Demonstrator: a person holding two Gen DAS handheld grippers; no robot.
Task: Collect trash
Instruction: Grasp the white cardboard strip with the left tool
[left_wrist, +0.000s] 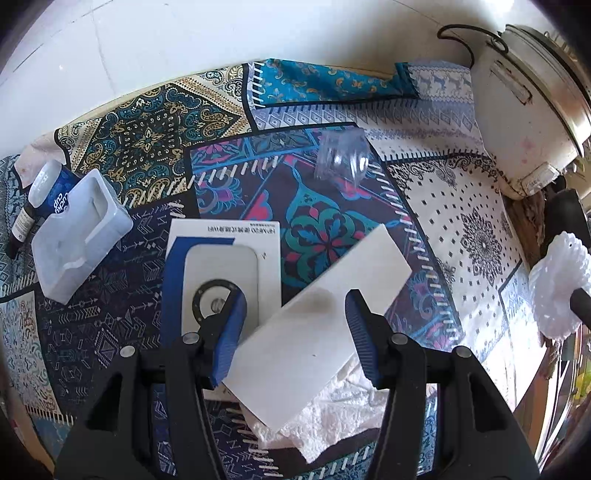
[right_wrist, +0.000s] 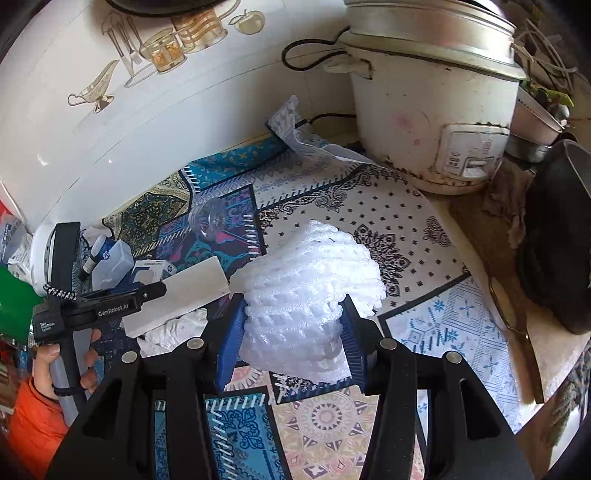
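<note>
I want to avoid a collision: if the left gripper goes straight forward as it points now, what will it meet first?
Most likely the white foam block: it already lies between the open fingers of the left gripper, partly over the white box. Whether the fingers touch it is unclear.

The left gripper (left_wrist: 295, 332) hung spread over a white foam block (left_wrist: 314, 325) lying across crumpled tissue (left_wrist: 332, 417) on the desk (left_wrist: 461, 221); a clear cup (left_wrist: 343, 157) lay farther off.
</note>
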